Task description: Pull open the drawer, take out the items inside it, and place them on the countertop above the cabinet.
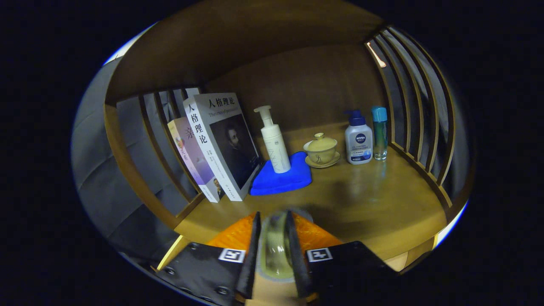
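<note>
Pinching a small clear, rounded item (275, 248) between its two fingers, the claw (274, 238) is hovering at the front edge of the wooden table (361, 204) above the cabinet, both black fingers pressing on the item's sides while an orange sheet or pad (316, 236) is showing just beneath and beyond the fingertips. What the held item is exactly is hard to tell; it is blurred and looks like a glass jar or cup. Beyond the fingers, two books (221, 144) are leaning against the slatted side rail on the left, a white pump bottle (274, 142) is standing on a folded blue cloth (278, 178), a lidded yellow tea bowl on its saucer (321, 149) is sitting just beside the cloth, and a white lotion bottle (358, 142) and a slim blue-capped bottle (379, 132) are standing side by side near the right rail. Judging by the held item arriving over the table, the drawer appears to have been opened already and at least one retrieval is under way; setting this item down on the bare wood ahead of the fingers is what remains here, and whether more things are waiting in the drawer cannot be told.
</note>
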The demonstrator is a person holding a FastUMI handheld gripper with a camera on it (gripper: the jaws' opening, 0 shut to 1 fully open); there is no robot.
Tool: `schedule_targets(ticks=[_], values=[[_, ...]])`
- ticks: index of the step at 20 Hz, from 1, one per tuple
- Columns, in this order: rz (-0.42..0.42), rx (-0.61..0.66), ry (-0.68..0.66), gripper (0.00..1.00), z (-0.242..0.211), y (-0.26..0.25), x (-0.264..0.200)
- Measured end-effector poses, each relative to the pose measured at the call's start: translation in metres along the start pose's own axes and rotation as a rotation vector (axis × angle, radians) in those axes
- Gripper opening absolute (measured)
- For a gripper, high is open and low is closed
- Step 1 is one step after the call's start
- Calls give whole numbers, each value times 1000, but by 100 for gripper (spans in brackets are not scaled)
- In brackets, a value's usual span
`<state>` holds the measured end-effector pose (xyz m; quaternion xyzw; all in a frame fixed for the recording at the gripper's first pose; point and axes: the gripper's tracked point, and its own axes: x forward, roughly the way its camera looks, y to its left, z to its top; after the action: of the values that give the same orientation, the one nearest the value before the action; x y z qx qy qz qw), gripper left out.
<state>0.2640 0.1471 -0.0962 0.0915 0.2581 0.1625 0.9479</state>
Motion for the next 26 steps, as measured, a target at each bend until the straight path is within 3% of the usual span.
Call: schedule_targets(ticks=[4,8,13,15,22,26], values=[[-9,-4,-90,99,10,4,-13],[-24,-72,-235,98,18,10,-64],[-26,-132,-339,98,-10,25,-127],[-73,-150,-377,98,-26,20,-146],[-143,-250,-486,98,-71,34,-199],[-150,-228,-507,98,-95,41,-214]])
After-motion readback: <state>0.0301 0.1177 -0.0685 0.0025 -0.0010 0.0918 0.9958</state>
